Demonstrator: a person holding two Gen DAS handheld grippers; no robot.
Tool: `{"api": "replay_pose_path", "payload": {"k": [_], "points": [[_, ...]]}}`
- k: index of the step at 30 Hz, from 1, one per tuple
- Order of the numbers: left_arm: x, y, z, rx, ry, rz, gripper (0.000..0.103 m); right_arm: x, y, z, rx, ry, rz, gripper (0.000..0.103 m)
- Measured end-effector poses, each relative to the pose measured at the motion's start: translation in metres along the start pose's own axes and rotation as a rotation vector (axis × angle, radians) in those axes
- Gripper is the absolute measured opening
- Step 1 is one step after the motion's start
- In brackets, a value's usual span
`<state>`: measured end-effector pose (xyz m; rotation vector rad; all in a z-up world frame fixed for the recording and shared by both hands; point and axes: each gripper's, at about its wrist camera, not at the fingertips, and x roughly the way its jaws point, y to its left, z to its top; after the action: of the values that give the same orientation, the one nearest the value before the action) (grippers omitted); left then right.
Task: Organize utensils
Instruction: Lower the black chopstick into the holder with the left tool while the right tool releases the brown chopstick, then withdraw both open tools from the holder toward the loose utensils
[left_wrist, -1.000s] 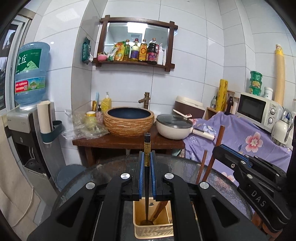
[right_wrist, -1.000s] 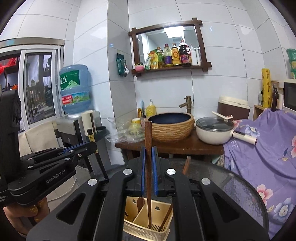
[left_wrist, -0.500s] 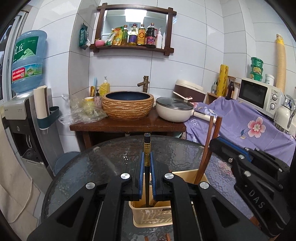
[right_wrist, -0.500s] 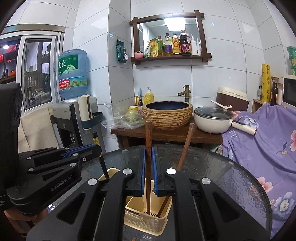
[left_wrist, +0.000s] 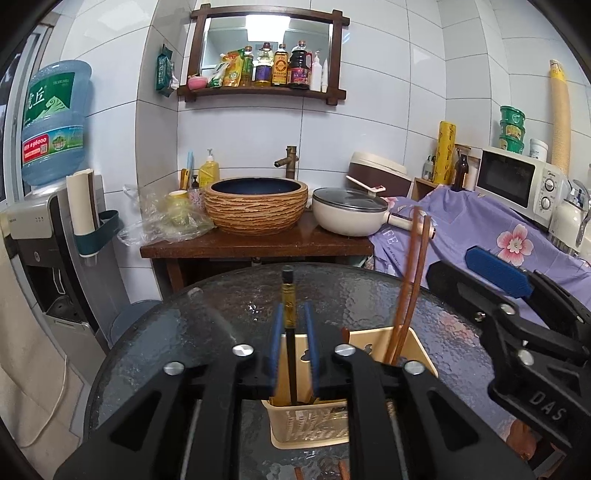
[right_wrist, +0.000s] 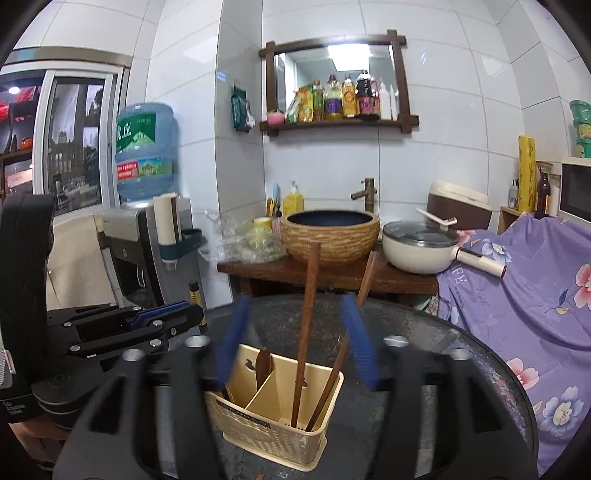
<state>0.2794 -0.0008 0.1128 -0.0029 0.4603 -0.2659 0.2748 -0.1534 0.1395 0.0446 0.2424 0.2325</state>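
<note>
The left gripper has just been opening: its blue pads stand slightly apart beside the black chopstick, upright in the yellow basket (left compartment). The right gripper has just been opening too, jaws wide apart around a brown chopstick standing free in the right compartment on the glass table

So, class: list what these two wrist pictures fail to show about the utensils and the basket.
- Left wrist view: the beige plastic basket floor and the black chopstick tip, hidden by the left claw.
- Right wrist view: the right claw pads, motion-blurred.
- Left wrist view: brown sticks, cut by the bottom edge.
</note>
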Motion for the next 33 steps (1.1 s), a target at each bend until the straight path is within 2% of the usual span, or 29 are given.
{"api": "replay_pose_path", "payload": {"k": [2, 5, 11, 15, 21, 24, 28, 33], "points": [[-0.009, 0.001, -0.001, -0.003, -0.02, -0.001, 0.04, -0.006, 0.002, -0.002, -0.007, 0.01, 0.001, 0.058], [-0.025, 0.003, -0.007, -0.001, -0.052, 0.007, 0.057, -0.018, 0.003, -0.006, -0.009, 0.016, 0.002, 0.058], [-0.052, 0.012, -0.029, -0.015, -0.047, 0.028, 0.073, -0.039, 0.007, -0.031, -0.013, 0.093, -0.009, 0.058], [-0.058, 0.016, -0.05, -0.014, 0.009, 0.042, 0.074, -0.048, 0.012, -0.058, -0.006, 0.199, -0.006, 0.058], [-0.048, 0.025, -0.096, -0.019, 0.157, 0.045, 0.073, -0.047, 0.025, -0.107, -0.022, 0.349, 0.012, 0.058], [-0.04, 0.028, -0.12, -0.011, 0.243, 0.038, 0.067, -0.046, 0.027, -0.134, 0.001, 0.428, 0.038, 0.058], [-0.032, 0.028, -0.149, 0.01, 0.346, 0.022, 0.053, -0.045, 0.031, -0.161, 0.001, 0.515, 0.055, 0.058], [-0.029, 0.029, -0.167, -0.002, 0.399, -0.005, 0.042, -0.043, 0.041, -0.185, -0.017, 0.598, 0.075, 0.057]]}}
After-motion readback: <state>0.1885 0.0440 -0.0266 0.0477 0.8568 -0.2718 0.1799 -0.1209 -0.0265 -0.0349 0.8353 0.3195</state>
